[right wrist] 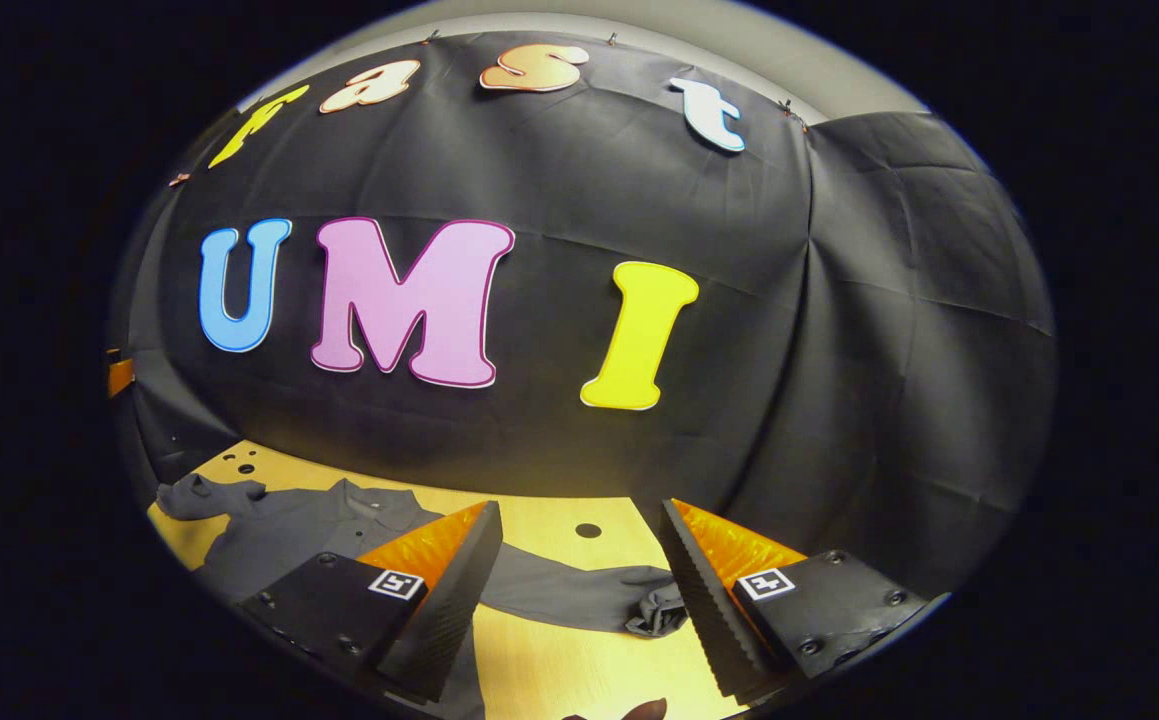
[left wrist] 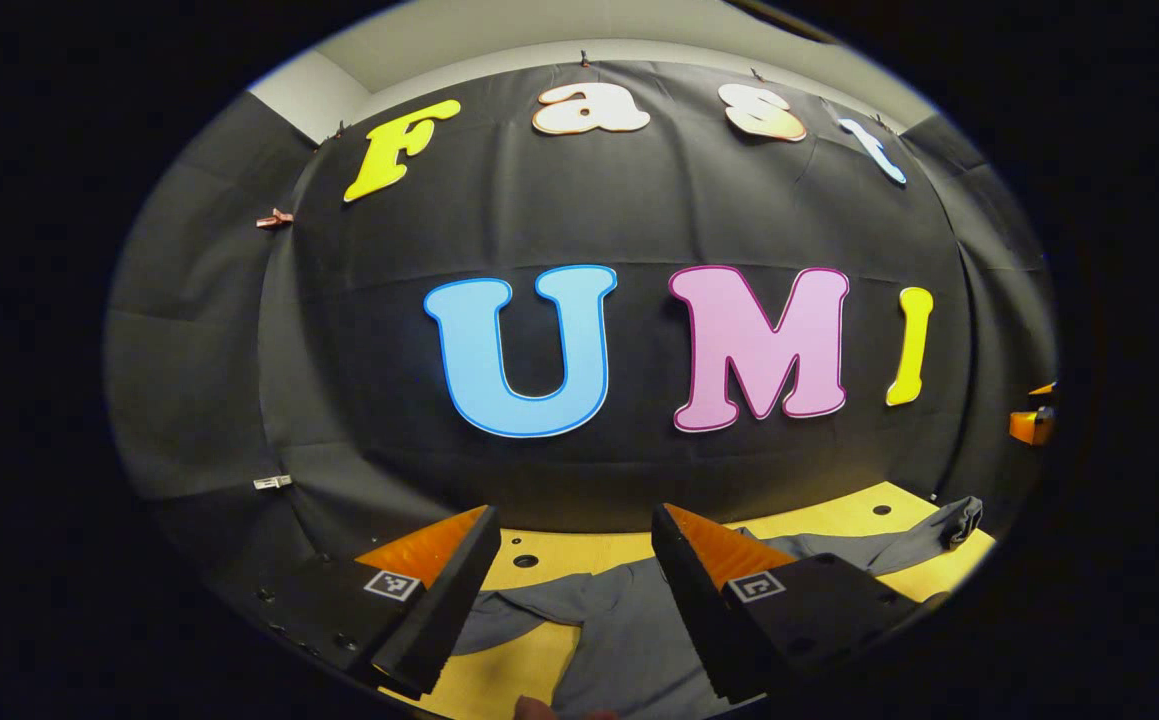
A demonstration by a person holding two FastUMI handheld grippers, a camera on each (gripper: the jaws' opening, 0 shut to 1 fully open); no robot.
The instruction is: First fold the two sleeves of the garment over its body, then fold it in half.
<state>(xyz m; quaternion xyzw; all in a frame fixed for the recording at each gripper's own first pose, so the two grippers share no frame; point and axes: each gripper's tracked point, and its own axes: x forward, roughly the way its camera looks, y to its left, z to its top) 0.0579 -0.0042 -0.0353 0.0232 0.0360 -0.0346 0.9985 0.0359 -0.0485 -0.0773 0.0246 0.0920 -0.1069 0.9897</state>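
Observation:
A dark grey long-sleeved garment (left wrist: 629, 630) lies flat on the yellow wooden table (left wrist: 839, 515), collar toward the booth wall. In the left gripper view one sleeve (left wrist: 899, 545) stretches out to the right, its cuff near the table's far right edge. My left gripper (left wrist: 571, 560) hangs open above the garment's collar area, holding nothing. In the right gripper view the garment's body (right wrist: 289, 530) lies at the left and a sleeve (right wrist: 579, 600) runs right, ending in a crumpled cuff (right wrist: 659, 610). My right gripper (right wrist: 579, 555) stands open above that sleeve, empty.
The black cloth wall (left wrist: 639, 220) closes off the back of the table. Small round holes (right wrist: 588, 530) dot the tabletop. An orange object (left wrist: 1031, 425) shows at the far right edge of the left gripper view.

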